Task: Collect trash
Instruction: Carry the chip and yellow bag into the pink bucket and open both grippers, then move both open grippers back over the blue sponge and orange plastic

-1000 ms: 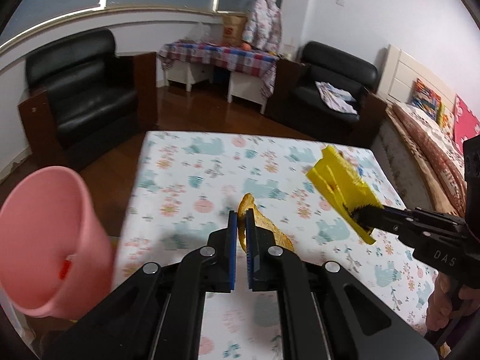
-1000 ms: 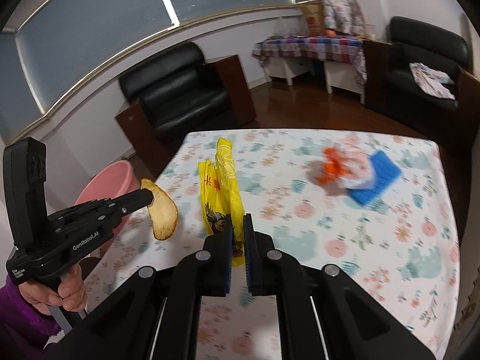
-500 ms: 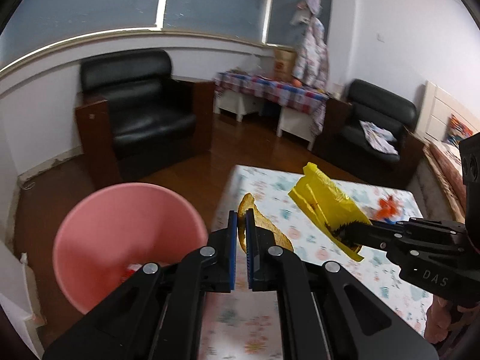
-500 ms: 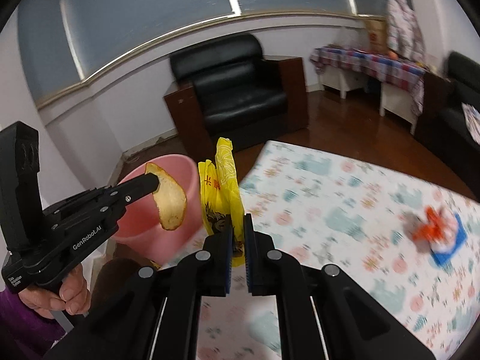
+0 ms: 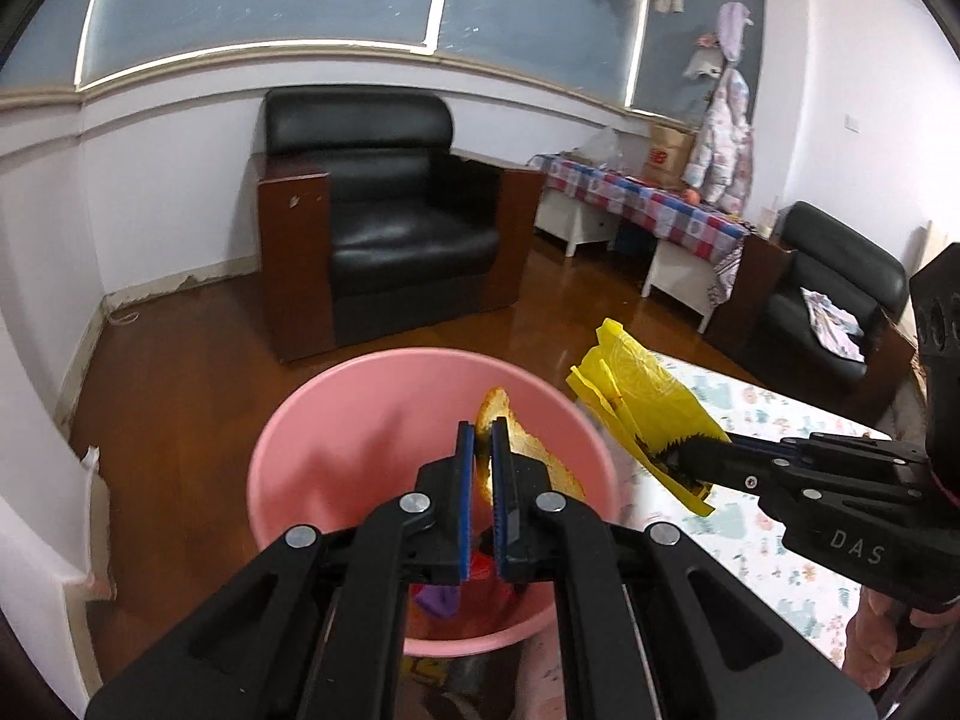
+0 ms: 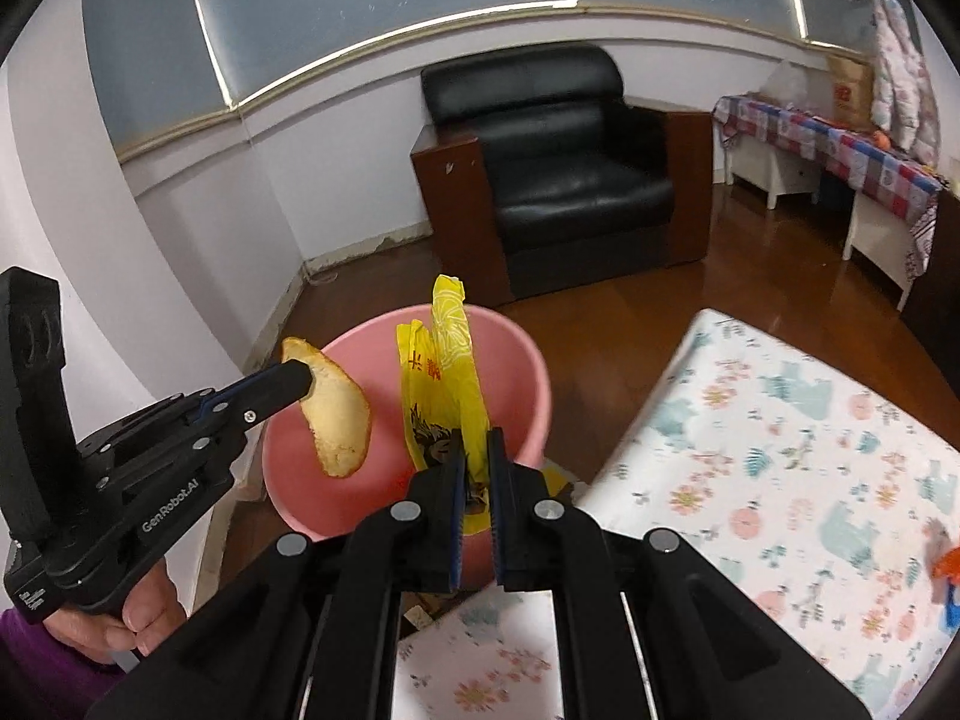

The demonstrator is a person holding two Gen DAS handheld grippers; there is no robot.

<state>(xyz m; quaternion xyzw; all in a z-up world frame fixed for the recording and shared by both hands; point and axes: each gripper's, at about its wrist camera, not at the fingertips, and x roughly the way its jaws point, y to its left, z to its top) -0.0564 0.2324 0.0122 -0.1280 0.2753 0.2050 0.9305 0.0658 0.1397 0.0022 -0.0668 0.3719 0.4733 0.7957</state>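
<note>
My left gripper [image 5: 483, 438] is shut on a curved piece of orange peel [image 5: 528, 450] and hangs over the mouth of the pink bin [image 5: 336, 420]. In the right wrist view the same peel [image 6: 336, 414] dangles from the left gripper [image 6: 297, 377] above the bin [image 6: 528, 384]. My right gripper [image 6: 477, 450] is shut on a crumpled yellow plastic bag [image 6: 447, 372], held over the bin's near rim. From the left wrist view the bag [image 5: 642, 402] sits just right of the bin, pinched by the right gripper [image 5: 684, 459]. Red and purple scraps [image 5: 456, 588] lie at the bin's bottom.
The table with the floral cloth [image 6: 780, 450] lies to the right, with orange and blue litter [image 6: 948, 570] at its far edge. A black armchair [image 5: 390, 222] stands behind the bin on the wooden floor. A hand [image 6: 138, 618] grips the left tool.
Both grippers have swung left, away from the table, and now hold the peel and the yellow bag over the pink bin. Both grips are unchanged.
</note>
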